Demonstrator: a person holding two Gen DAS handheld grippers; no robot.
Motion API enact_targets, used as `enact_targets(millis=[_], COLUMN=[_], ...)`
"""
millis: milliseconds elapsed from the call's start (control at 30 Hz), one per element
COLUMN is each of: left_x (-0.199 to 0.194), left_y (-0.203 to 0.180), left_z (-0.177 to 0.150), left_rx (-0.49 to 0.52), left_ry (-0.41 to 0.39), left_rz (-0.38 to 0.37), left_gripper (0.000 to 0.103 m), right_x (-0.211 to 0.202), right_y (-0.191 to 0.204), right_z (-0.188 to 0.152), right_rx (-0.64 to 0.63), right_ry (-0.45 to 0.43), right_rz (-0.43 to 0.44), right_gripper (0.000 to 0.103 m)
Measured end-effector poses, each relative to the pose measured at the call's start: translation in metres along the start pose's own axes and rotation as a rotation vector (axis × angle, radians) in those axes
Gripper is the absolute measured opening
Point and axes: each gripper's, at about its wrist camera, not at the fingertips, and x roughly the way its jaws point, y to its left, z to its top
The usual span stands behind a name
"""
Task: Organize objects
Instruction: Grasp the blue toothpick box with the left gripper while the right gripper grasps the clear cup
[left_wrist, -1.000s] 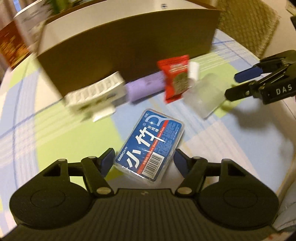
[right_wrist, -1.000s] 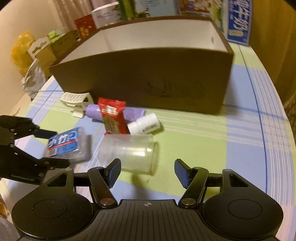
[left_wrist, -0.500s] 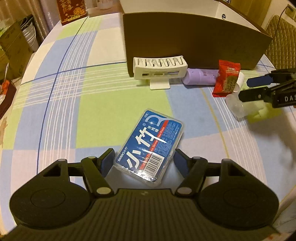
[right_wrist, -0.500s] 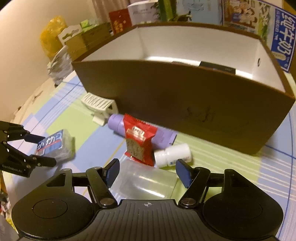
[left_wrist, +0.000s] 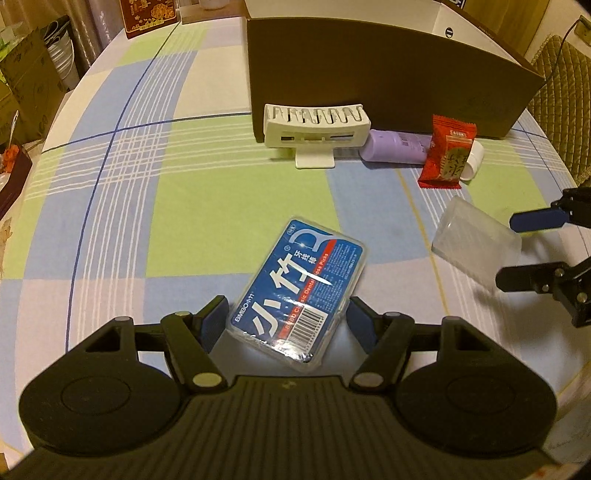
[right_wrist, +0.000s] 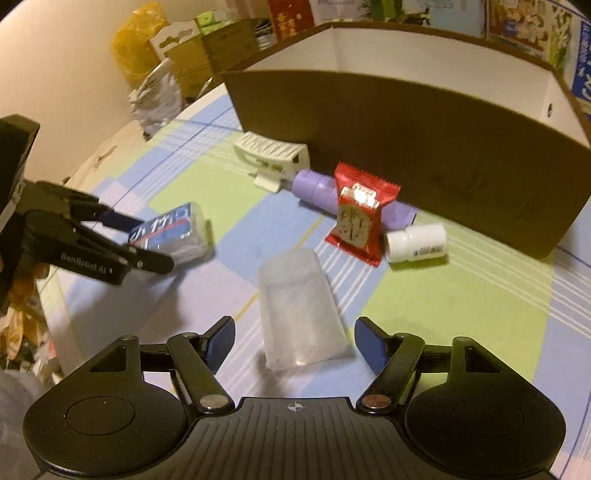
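Straddling the near end of the blue floss-pick box (left_wrist: 301, 288), the left gripper (left_wrist: 286, 319) stands with its jaws spread wide; each blue pad sits just beside a long edge of the box, and whether either pad touches it cannot be told. The box lies flat on the checked tablecloth (left_wrist: 110, 206), its far end pointing toward 1 o'clock in the left wrist view.

The right gripper (right_wrist: 295, 343) is likewise wide open around the clear plastic cup (right_wrist: 301, 310), which lies on its side with its wider end nearest the camera. A visible gap remains between each pad and the cup wall, so nothing is held.

From the cup in the right wrist view, the red snack packet (right_wrist: 356, 218) lies at 1 o'clock, resting against the purple tube (right_wrist: 317, 188). The white bottle (right_wrist: 415, 242) lies on its side at 2 o'clock, just beside the packet. The white rack (right_wrist: 273, 153) stands at 11 o'clock, touching or nearly touching the brown cardboard box (right_wrist: 424, 144), whose open top shows a white interior. Packet, tube, bottle and rack all lie outside the box, along its near wall.
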Motion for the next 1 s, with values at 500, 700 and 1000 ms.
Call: enact_targets(millis=[500,700,1000], left_x=[0.015,0.014,0.017], left_y=[-0.015,-0.021,-0.029], left_z=[0.007,0.004,0.008], left_rx=[0.055,0.032,0.008], left_ry=[0.018,0.029,0.047], left_rz=[0.015,0.035,0.048], left_gripper=[0.065,0.060,0.058], right_x=[0.031,0.033,0.039], right_y=[0.016,0.019,0.023], right_z=[0.013,0.009,0.015], right_rx=[-0.074,-0.081,-0.061], right_ry=[0.039,0.047,0.060], right_rz=[-0.083,-0.119,-0.153], right_gripper=[0.068,0.050,0.050])
